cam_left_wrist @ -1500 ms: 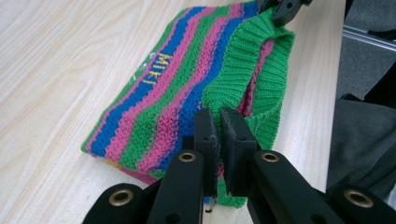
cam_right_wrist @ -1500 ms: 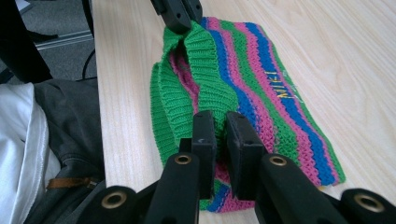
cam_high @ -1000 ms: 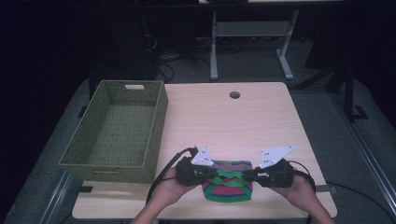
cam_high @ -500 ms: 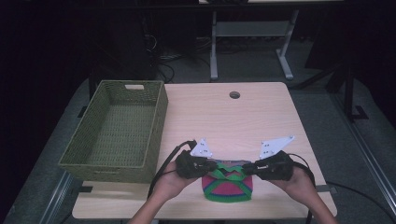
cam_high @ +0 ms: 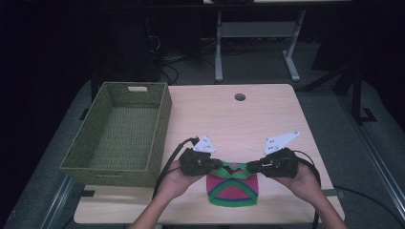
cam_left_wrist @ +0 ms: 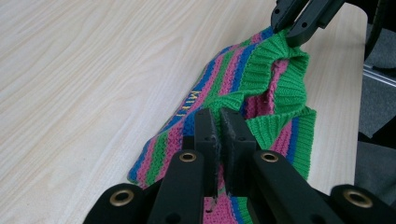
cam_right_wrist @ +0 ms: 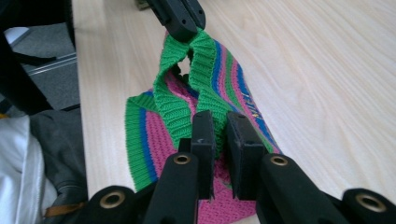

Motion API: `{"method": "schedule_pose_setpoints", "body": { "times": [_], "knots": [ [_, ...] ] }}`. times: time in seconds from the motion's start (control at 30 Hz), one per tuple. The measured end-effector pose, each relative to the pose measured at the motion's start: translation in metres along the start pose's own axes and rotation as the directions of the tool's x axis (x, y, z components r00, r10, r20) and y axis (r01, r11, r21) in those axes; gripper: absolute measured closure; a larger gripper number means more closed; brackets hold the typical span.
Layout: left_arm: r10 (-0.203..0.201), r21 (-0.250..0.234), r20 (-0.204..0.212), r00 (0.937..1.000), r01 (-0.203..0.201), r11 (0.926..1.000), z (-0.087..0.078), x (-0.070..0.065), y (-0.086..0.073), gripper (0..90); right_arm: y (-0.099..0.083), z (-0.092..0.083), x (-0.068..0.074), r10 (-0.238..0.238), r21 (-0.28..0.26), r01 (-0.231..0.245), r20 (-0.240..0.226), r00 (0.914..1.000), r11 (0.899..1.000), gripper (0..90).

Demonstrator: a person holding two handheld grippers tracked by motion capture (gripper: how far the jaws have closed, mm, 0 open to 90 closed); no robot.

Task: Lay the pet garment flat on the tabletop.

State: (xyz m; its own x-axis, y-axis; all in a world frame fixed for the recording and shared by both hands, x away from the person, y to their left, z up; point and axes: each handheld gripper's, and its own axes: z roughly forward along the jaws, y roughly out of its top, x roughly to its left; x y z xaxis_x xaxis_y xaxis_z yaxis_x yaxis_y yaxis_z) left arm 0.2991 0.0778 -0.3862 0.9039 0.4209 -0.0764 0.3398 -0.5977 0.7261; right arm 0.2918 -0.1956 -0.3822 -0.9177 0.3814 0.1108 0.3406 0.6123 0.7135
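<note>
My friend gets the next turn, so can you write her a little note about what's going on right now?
Left gripper: shut on the striped knit piece, at its green edge.
Right gripper: shut on the same green edge, further along; its jaws just eased slightly.
The knit piece lies at the table's near edge, its top edge held between both grippers.
The green basket sits left.
Done: both grips.
Left: probably moving it to the basket.

Table (cam_high: pixel 267 114): we see it bearing everything else.
Basket (cam_high: pixel 119 133): on the table's left part, reaching from the far edge nearly to the near edge.
Knitted piece (cam_high: pixel 232 188): near the front edge, right of the basket and apart from it.
Left gripper (cam_high: pixel 216 164): at the piece's far left corner.
Right gripper (cam_high: pixel 252 166): at its far right corner, opposite the left gripper.
Hole (cam_high: pixel 239 97): far side of the table, behind the piece.
</note>
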Motion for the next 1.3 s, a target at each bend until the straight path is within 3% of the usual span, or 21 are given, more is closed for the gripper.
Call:
{"method": "schedule_pose_setpoints", "body": {
  "times": [0.27, 0.53, 0.9, 1.17, 1.3],
  "knots": [
    [-0.044, 0.0, 0.014, 0.9989, 0.044, 0.999, 0.003, 0.012, 0.001, 86.3, 0.0, 0.002, -0.008, 0.021, 0.003, -0.021, -0.004, 0.9998, 1.0, 77.4],
    [-0.107, -0.008, 0.017, 0.9941, 0.107, 0.9942, 0.008, 0.023, 0.002, 86.6, -0.003, 0.004, -0.015, 0.05, 0.01, -0.05, -0.027, 0.9984, 0.999, 65.2],
    [-0.164, -0.007, 0.016, 0.9864, 0.164, 0.9864, 0.014, 0.034, 0.006, 86.7, -0.003, 0.007, -0.01, 0.011, 0.022, -0.009, -0.083, 0.9965, 1.0, 53.8],
    [-0.227, -0.014, 0.031, 0.9734, 0.228, 0.9736, 0.017, 0.044, 0.005, 86.8, -0.005, 0.017, -0.007, -0.047, 0.073, 0.051, -0.052, 0.9975, 0.996, 49.3],
    [-0.243, -0.017, 0.036, 0.9694, 0.244, 0.9697, 0.017, 0.048, 0.005, 86.8, -0.005, 0.021, -0.006, -0.065, 0.094, 0.068, -0.033, 0.9974, 0.993, 54.4]
  ]
}}
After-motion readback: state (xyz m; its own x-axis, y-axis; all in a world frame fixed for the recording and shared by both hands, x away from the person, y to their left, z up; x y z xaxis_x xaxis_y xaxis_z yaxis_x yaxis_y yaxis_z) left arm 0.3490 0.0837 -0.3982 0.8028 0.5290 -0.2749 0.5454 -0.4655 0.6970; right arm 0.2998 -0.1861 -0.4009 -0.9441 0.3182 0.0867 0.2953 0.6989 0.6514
